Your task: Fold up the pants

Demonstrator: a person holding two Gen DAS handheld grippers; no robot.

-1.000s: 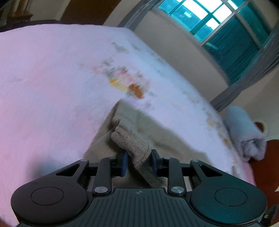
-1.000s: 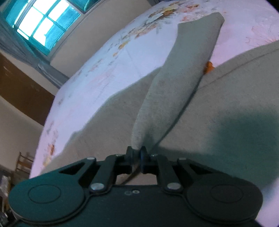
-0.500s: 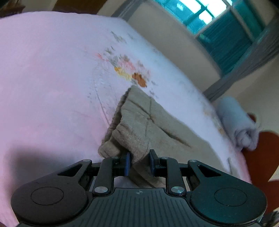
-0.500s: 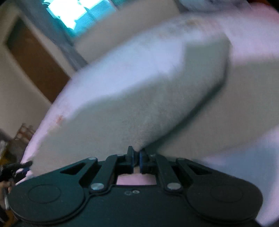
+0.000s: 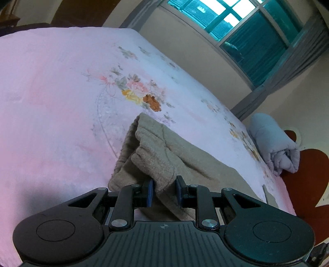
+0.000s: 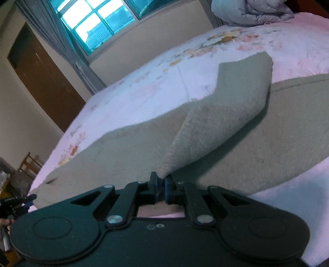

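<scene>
Beige fleece pants lie on a pink floral bed cover. In the left wrist view my left gripper is shut on the thick ribbed waistband end, which bunches between the blue pads. In the right wrist view my right gripper is shut on a corner of a pant leg, lifted and folded over the rest of the pants that lie flat beneath.
A rolled grey quilt lies at the far edge of the bed, also in the right wrist view. A window and curtains are behind. A brown door and a wooden chair stand beyond the bed.
My right gripper has swung the held pant leg across over the flat part of the pants. My left gripper has drawn back with the waistband, showing more bed cover.
</scene>
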